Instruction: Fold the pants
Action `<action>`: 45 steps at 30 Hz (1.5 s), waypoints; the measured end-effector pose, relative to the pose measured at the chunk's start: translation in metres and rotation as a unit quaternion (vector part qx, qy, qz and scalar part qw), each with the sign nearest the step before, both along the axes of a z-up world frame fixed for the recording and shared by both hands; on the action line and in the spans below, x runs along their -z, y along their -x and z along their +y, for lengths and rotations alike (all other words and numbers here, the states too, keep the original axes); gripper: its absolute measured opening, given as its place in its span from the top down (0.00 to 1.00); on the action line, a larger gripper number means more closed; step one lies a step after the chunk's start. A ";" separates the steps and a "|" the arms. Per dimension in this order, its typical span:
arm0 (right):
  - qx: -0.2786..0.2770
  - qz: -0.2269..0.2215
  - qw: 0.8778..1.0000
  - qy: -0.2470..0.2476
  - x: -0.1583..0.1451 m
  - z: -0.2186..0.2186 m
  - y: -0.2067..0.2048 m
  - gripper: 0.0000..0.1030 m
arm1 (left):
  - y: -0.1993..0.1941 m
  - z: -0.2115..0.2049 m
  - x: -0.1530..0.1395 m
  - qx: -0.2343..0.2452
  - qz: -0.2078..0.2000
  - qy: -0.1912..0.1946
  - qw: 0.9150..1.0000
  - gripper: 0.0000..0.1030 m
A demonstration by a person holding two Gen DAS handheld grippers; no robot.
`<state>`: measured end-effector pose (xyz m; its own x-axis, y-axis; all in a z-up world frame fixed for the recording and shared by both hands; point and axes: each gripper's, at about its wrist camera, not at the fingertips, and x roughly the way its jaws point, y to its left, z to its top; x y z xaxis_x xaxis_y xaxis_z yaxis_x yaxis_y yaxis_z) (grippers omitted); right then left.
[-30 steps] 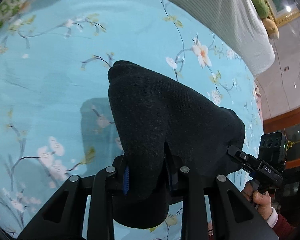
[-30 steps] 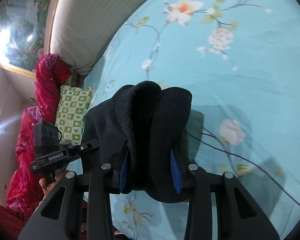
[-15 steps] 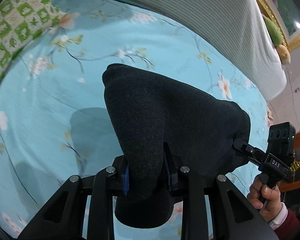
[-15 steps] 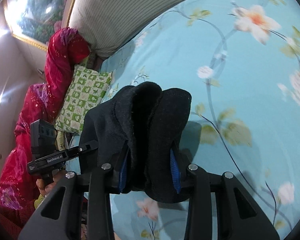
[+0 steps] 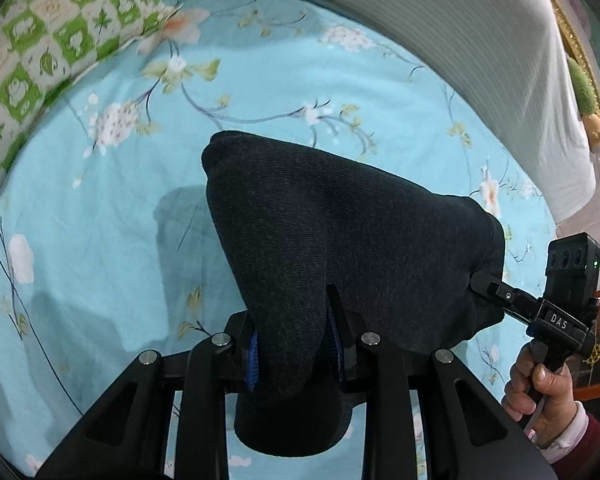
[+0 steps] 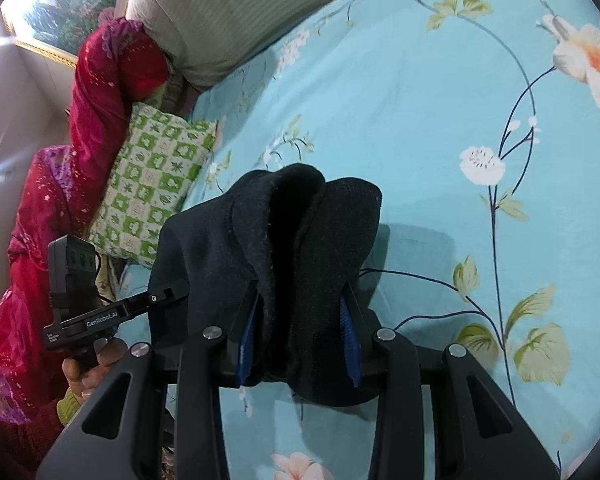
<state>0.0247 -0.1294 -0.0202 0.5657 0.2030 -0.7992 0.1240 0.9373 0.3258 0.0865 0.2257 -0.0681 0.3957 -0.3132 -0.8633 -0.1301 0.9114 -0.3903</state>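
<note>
The dark knit pants (image 5: 340, 232) hang bunched between both grippers, lifted above the blue floral bedsheet (image 5: 100, 220). My left gripper (image 5: 292, 344) is shut on one end of the pants. My right gripper (image 6: 296, 340) is shut on the other end, where thick folds (image 6: 300, 240) stick up past the fingers. Each gripper shows in the other's view: the right one (image 5: 500, 296) at the pants' right edge, the left one (image 6: 156, 300) at their left edge. The fingertips are hidden in cloth.
A green checked pillow (image 5: 40, 40) lies at the bed's far left, also in the right wrist view (image 6: 152, 184). A grey striped bolster (image 5: 460, 32) runs along the back. A red quilt (image 6: 40, 200) is heaped beside the pillow.
Both grippers have carried the held pants along over the bed toward the pillow end; the green pillow has come into the left wrist view. The grips have not changed.
</note>
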 end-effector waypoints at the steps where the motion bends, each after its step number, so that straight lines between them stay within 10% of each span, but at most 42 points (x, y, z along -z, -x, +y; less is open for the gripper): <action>1: 0.000 0.006 1.000 0.001 0.004 -0.001 -0.002 0.63 | 0.000 0.001 0.004 0.000 0.003 0.000 1.000 0.73; 23: 0.006 0.023 0.999 0.046 0.019 -0.003 -0.007 0.47 | 0.013 0.004 0.018 -0.019 0.002 -0.044 0.999 0.37; 45: 0.015 -0.008 0.993 0.120 0.000 0.018 0.022 0.29 | 0.062 -0.027 -0.013 -0.040 -0.025 -0.130 0.990 0.31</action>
